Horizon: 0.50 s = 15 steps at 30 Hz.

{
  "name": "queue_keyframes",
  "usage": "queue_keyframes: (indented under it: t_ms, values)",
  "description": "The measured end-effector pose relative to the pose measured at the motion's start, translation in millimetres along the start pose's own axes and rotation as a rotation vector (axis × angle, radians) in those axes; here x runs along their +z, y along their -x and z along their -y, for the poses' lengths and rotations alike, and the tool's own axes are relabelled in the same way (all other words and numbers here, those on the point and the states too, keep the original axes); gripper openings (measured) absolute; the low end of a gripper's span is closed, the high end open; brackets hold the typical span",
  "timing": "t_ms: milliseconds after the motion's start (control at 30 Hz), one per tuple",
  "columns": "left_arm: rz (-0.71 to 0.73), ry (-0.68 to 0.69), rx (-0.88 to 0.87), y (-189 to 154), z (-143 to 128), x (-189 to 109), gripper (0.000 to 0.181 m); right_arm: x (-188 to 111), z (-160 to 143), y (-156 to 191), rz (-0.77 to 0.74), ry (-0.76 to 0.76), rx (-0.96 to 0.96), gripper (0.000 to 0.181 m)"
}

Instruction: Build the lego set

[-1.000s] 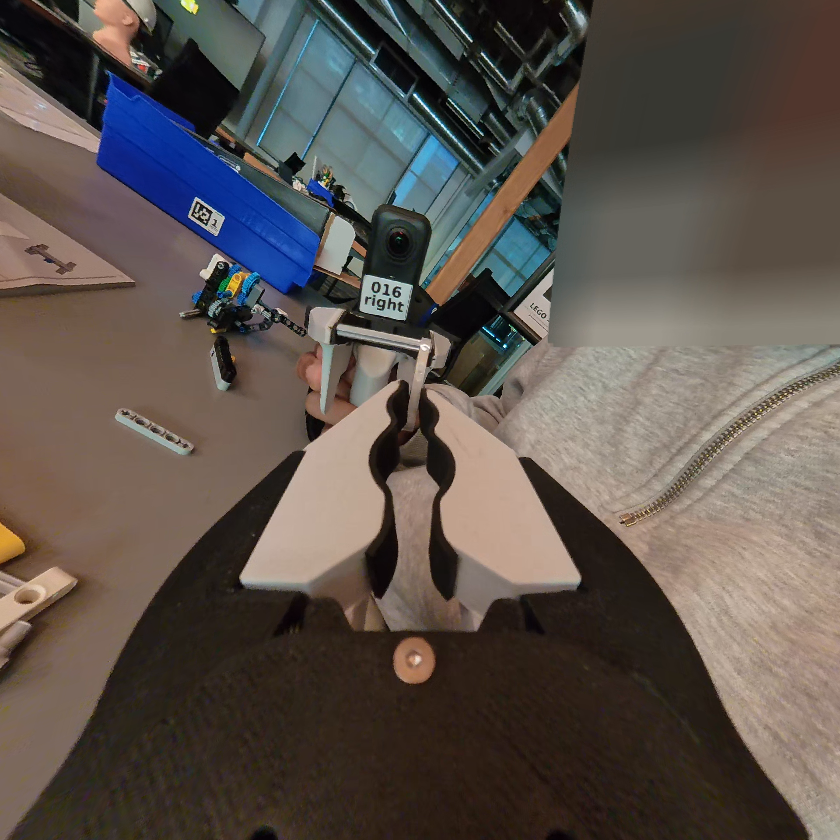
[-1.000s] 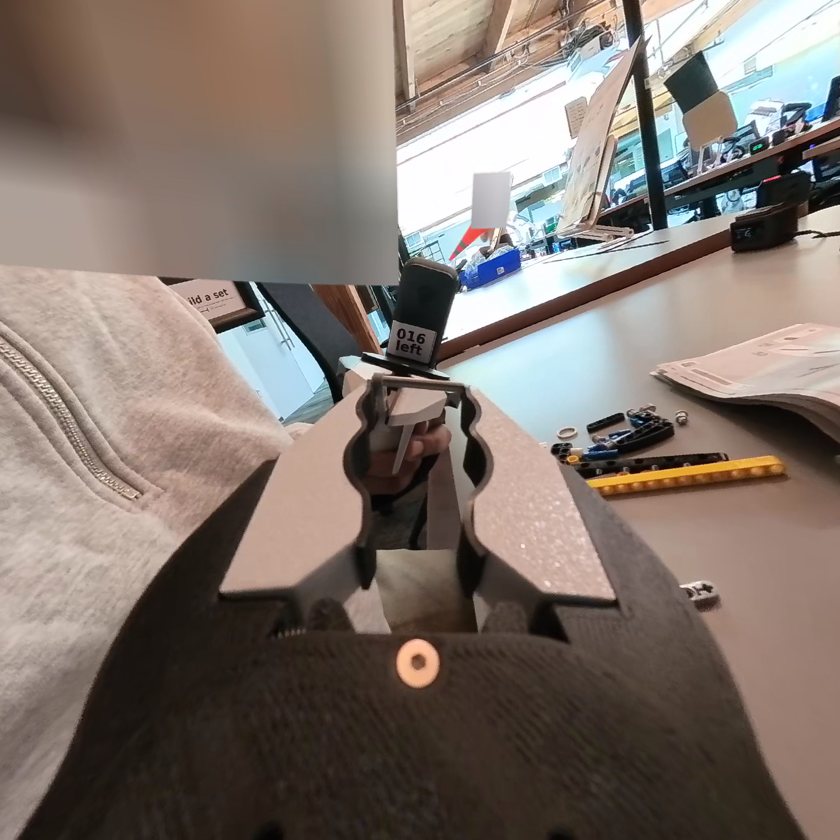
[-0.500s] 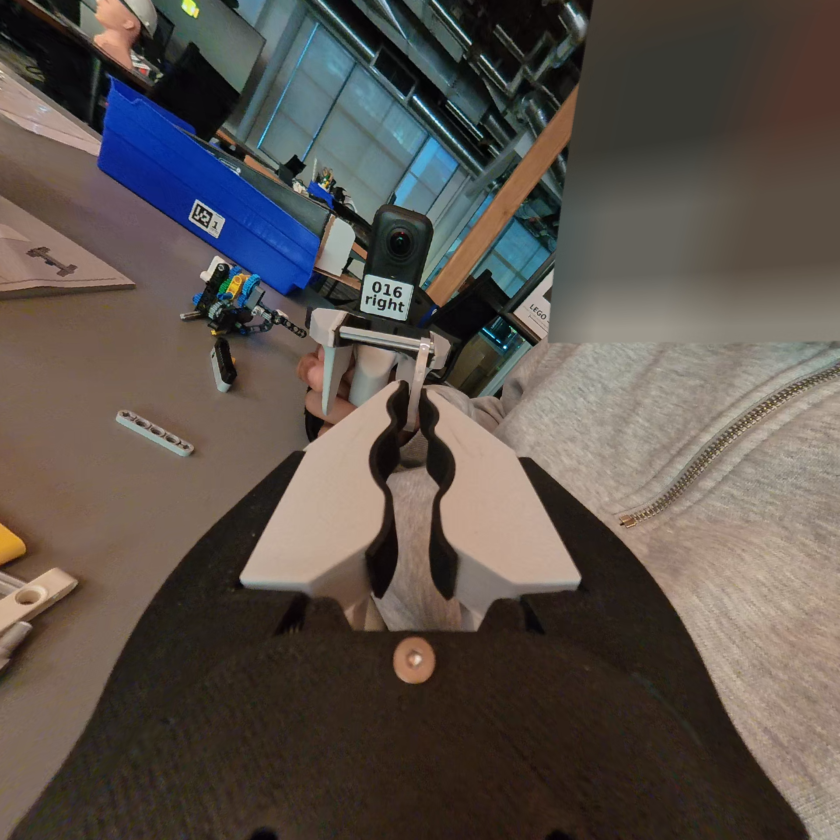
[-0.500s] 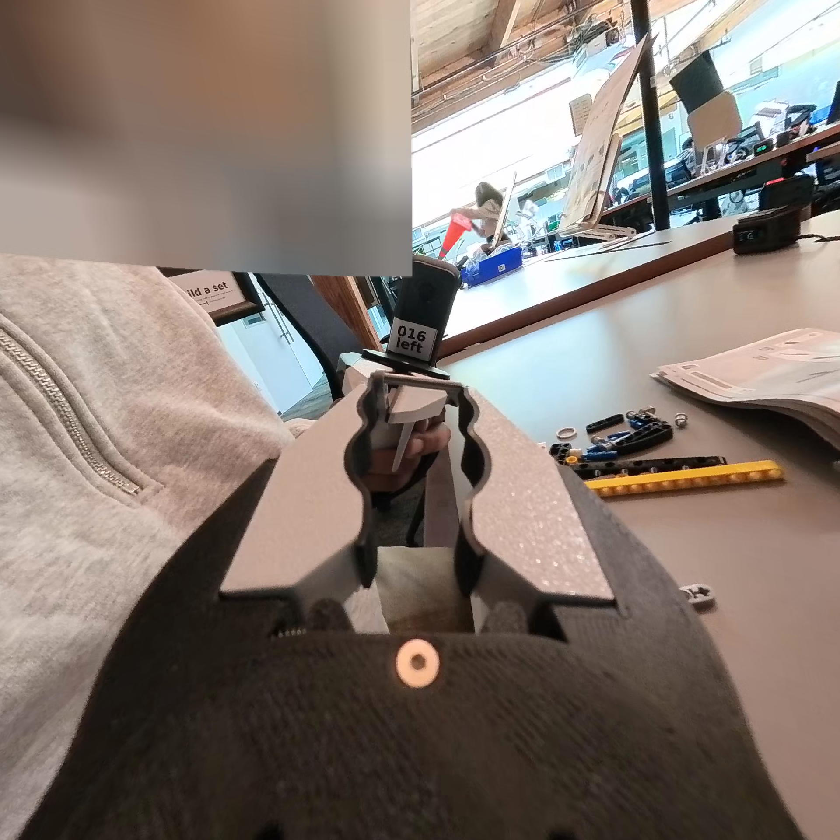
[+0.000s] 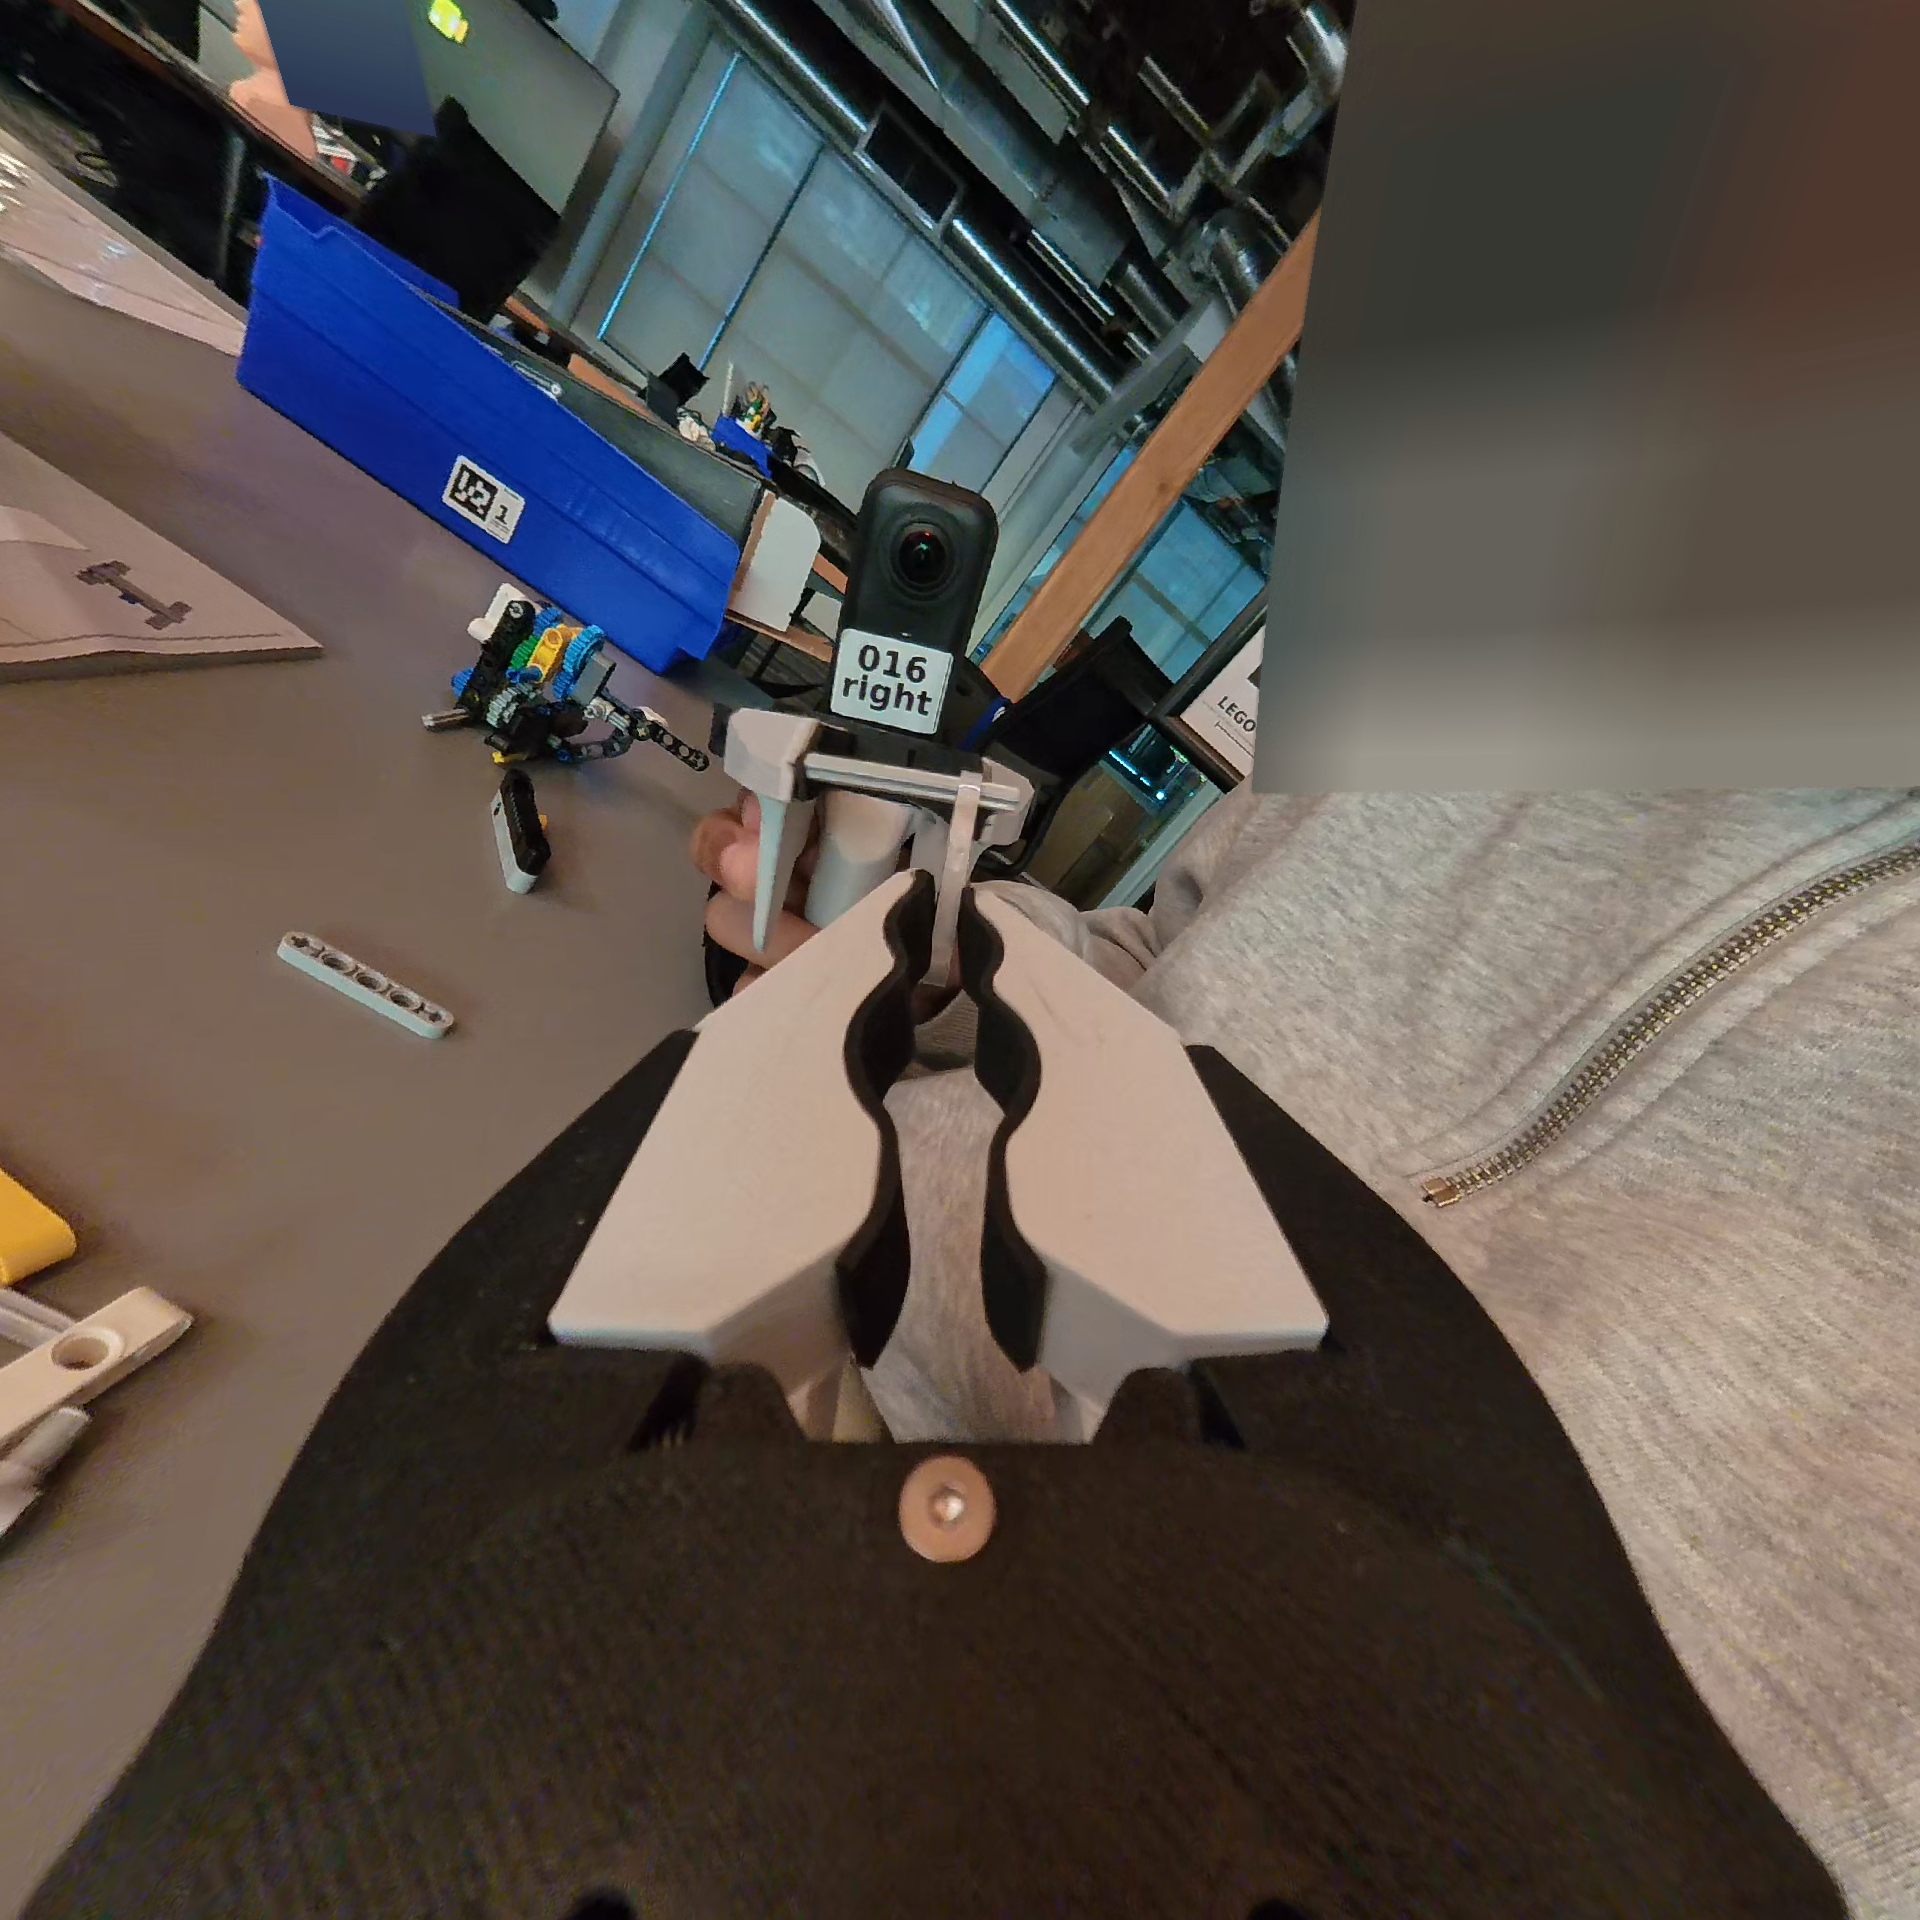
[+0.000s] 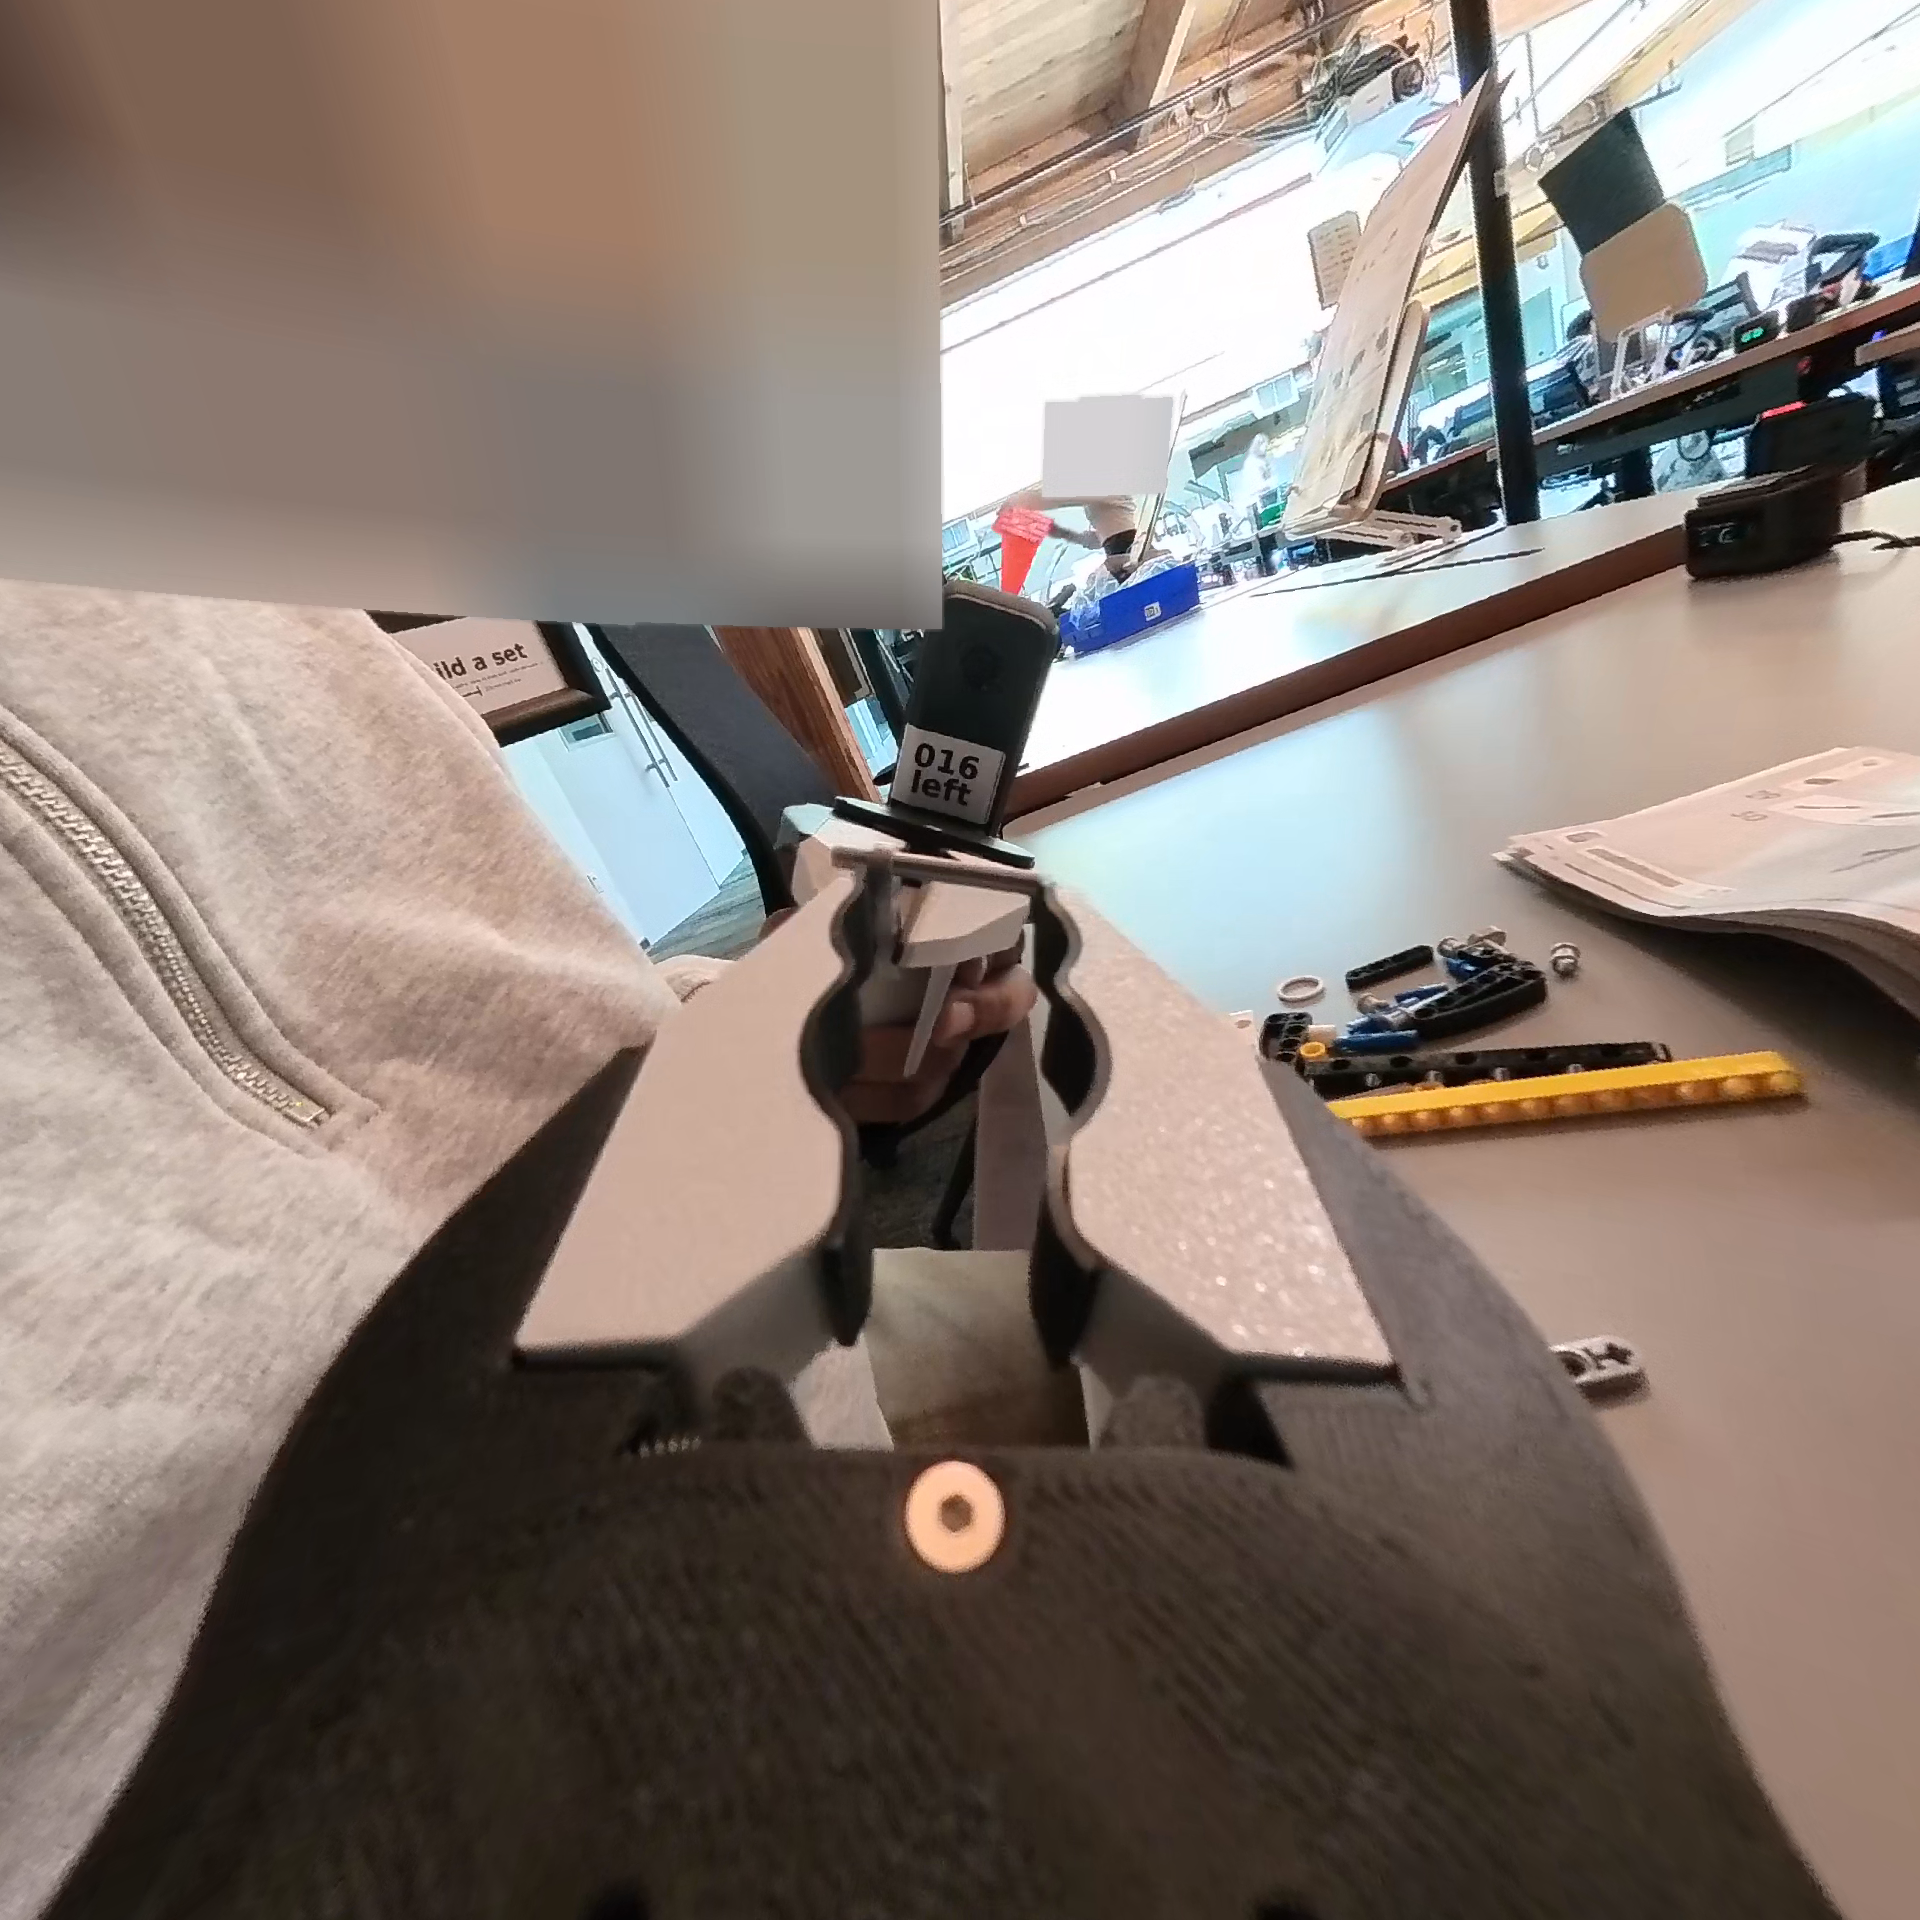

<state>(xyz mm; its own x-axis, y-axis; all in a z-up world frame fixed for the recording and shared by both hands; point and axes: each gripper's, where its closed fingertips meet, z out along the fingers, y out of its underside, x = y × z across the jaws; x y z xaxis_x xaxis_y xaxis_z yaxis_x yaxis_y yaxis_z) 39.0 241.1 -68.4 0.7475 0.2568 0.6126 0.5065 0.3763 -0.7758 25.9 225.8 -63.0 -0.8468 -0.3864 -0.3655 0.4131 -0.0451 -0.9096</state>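
My two grippers point at each other in front of a person in a grey zip hoodie (image 5: pixel 1558 1143), close above the table edge. My left gripper (image 5: pixel 938 899) is empty, with only a narrow gap between its jaws. My right gripper (image 6: pixel 951 914) is empty with its jaws wider apart. A partly built, many-coloured lego assembly (image 5: pixel 540 686) stands on the grey table (image 5: pixel 208 1039), with a black and white piece (image 5: pixel 520 831) and a grey beam (image 5: pixel 364 985) near it. A long yellow beam (image 6: pixel 1558 1086), a black beam (image 6: pixel 1475 1060) and a pile of small black and blue parts (image 6: pixel 1444 997) lie together.
A blue bin (image 5: pixel 468 468) stands behind the assembly, and an instruction sheet (image 5: pixel 125 613) lies to its left. A yellow part (image 5: pixel 26 1236) and white parts (image 5: pixel 83 1351) lie at the left edge. An open booklet (image 6: pixel 1745 852), a small grey connector (image 6: pixel 1600 1361) and a black device (image 6: pixel 1766 530) are on the table. Less than 4 cm separates the two grippers' tips.
Both grippers have stayed almost still, facing each other. The right wrist view has shifted very slightly. Nothing was taken or let go.
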Motion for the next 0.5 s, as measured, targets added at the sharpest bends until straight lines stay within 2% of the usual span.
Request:
queue_keyframes:
  t_ms: [500]
  values:
    - [-0.006,0.001,0.005,-0.9,-0.1,0.2,0.0,1.8,0.3,0.4,0.018,-0.004,0.009,0.028]
